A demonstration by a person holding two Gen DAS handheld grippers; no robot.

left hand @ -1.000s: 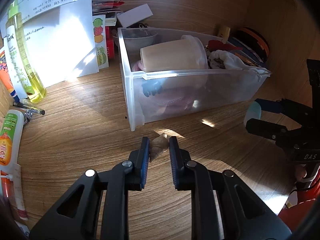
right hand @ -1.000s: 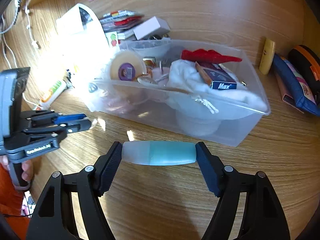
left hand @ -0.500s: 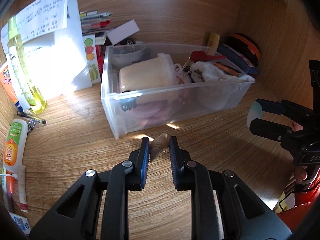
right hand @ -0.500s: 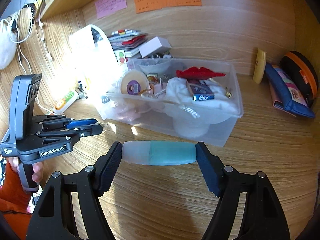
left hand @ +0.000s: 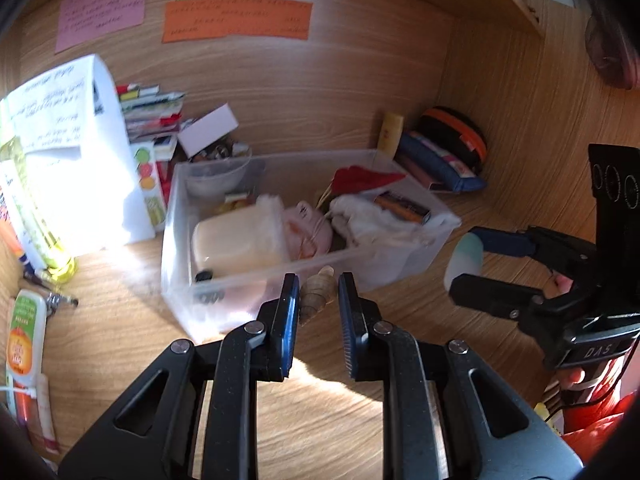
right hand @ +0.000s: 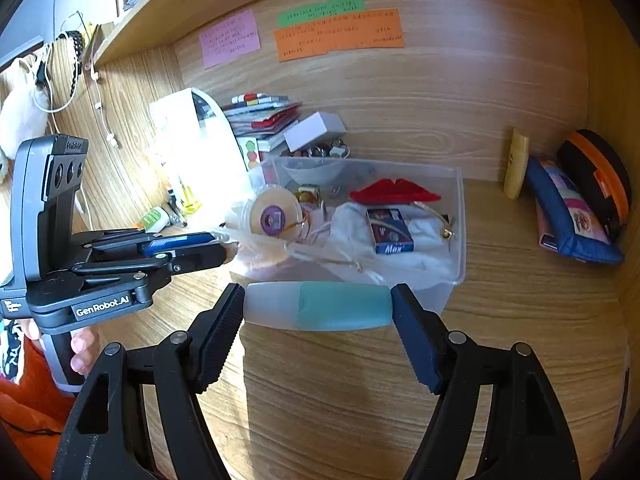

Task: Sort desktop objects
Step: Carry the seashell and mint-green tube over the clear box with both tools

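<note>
small tan shell point(left hand: 317, 288) pinched between left gripper point(left hand: 319, 300) pads, held above desk point(left hand: 120, 344) at 6 o'clock of clear bin point(left hand: 416, 196), white-teal bottle point(right hand: 320, 306) clamped lengthwise in right gripper point(right hand: 318, 312), also just short of bin's near wall, bin crammed with clutter, blue pouch point(right hand: 568, 208) at bin's 3 o'clock

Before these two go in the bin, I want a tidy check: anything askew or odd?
Only the white cloth: it spills over the bin's front rim. The shell and bottle sit firmly gripped.
</note>
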